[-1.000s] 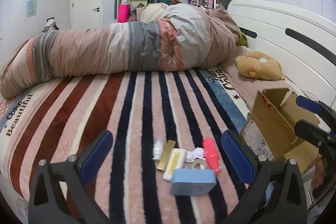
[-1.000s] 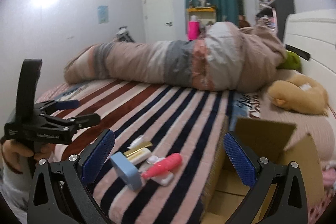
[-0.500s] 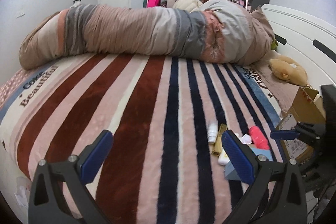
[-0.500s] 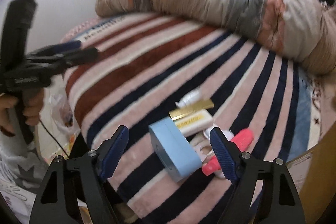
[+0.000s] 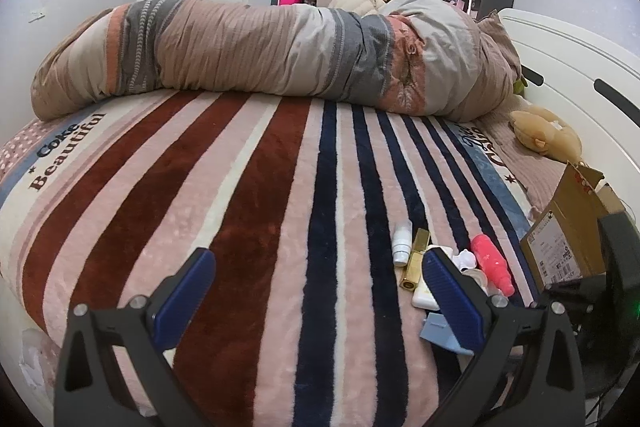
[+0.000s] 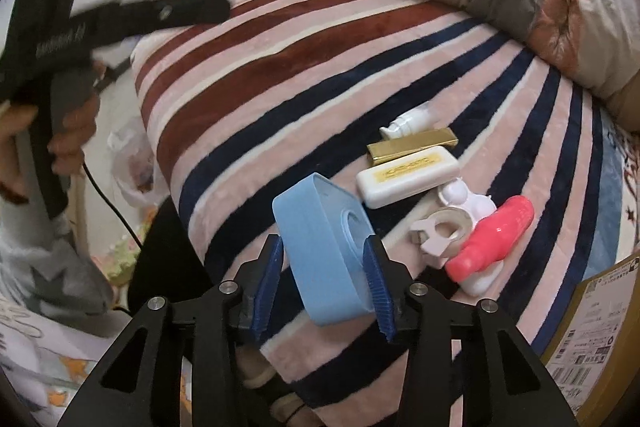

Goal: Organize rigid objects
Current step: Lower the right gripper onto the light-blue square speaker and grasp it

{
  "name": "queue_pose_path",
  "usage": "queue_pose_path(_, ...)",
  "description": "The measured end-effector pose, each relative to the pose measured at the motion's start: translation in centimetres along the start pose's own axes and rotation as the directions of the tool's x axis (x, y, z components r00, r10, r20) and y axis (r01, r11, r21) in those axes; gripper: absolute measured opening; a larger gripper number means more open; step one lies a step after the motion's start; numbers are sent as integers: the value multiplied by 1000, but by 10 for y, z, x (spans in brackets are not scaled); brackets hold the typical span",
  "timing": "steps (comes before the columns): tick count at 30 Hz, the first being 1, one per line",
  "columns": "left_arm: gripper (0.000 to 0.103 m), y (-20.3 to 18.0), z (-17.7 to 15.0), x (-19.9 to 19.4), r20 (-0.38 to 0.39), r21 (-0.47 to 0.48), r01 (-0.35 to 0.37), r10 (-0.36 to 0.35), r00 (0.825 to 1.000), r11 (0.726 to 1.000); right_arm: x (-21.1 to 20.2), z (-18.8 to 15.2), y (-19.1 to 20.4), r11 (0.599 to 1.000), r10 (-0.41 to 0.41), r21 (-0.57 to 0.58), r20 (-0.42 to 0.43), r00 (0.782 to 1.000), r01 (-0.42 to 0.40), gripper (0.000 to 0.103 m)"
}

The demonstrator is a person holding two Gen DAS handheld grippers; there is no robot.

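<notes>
A light blue box (image 6: pixel 326 251) stands on edge at the bed's near edge, and my right gripper (image 6: pixel 326 281) is shut on its two flat sides. Beyond it lie a white case with a gold label (image 6: pixel 408 175), a gold bar (image 6: pixel 412 145), a small white bottle (image 6: pixel 408 121), a white tape ring (image 6: pixel 442 233) and a pink bottle (image 6: pixel 492 239). The same pile shows at lower right in the left wrist view, with the pink bottle (image 5: pixel 492 263) and blue box (image 5: pixel 438 329). My left gripper (image 5: pixel 316 291) is open and empty over the striped blanket, left of the pile.
An open cardboard box (image 5: pixel 568 223) stands at the bed's right edge, its labelled side also in the right wrist view (image 6: pixel 600 315). A rolled duvet (image 5: pixel 280 55) lies across the far side. A plush toy (image 5: pixel 544 135) lies by the white headboard.
My right gripper has dropped toward the pile and closed its jaws on the blue box. My left gripper has swung left, away from the pile, and stays open.
</notes>
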State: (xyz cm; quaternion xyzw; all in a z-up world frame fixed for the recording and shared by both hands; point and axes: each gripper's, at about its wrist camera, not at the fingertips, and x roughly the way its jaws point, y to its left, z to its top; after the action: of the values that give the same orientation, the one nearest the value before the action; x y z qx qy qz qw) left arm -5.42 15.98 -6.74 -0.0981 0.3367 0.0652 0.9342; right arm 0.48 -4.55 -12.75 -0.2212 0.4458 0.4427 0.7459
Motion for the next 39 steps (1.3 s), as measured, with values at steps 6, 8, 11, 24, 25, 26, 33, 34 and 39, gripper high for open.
queue_pose_path(6, 103, -1, -3, -3, -2, 5, -4, 4, 1000, 1000, 25, -14, 27, 998, 23, -50, -4, 1000, -23, 46)
queue_pose_path(8, 103, 1, -5, -4, -6, 1, -14, 14, 1000, 1000, 27, -11, 26, 998, -12, -67, 29, 999, 14, 47)
queue_pose_path(11, 103, 3, -6, -5, -9, -1, -27, 27, 1000, 1000, 30, -10, 23, 997, -33, -68, 51, 998, 36, 52)
queue_pose_path(24, 103, 9, -12, 5, -44, 27, 13, -12, 999, 1000, 41, 1, -11, 994, 110, -10, -26, 994, -111, 90)
queue_pose_path(25, 103, 8, -12, 8, -51, 44, 39, -36, 998, 998, 43, 2, -14, 985, 175, 0, -37, 984, -175, 90)
queue_pose_path(26, 103, 8, -13, 11, -58, 61, 61, -58, 997, 996, 44, 3, -15, 983, 183, 6, -40, 982, -182, 90)
queue_pose_path(33, 102, 17, -12, 40, -132, 101, 174, -160, 978, 980, 61, 5, -3, 994, 93, -52, -128, 987, -101, 90)
queue_pose_path(34, 102, 18, -13, 43, -142, 98, 195, -180, 973, 976, 64, 4, -1, 995, 69, -57, -134, 989, -78, 89)
queue_pose_path(39, 102, 8, -15, 52, -211, 68, 405, -384, 899, 912, 53, 6, -3, 1000, -2, -16, -43, 999, 2, 78)
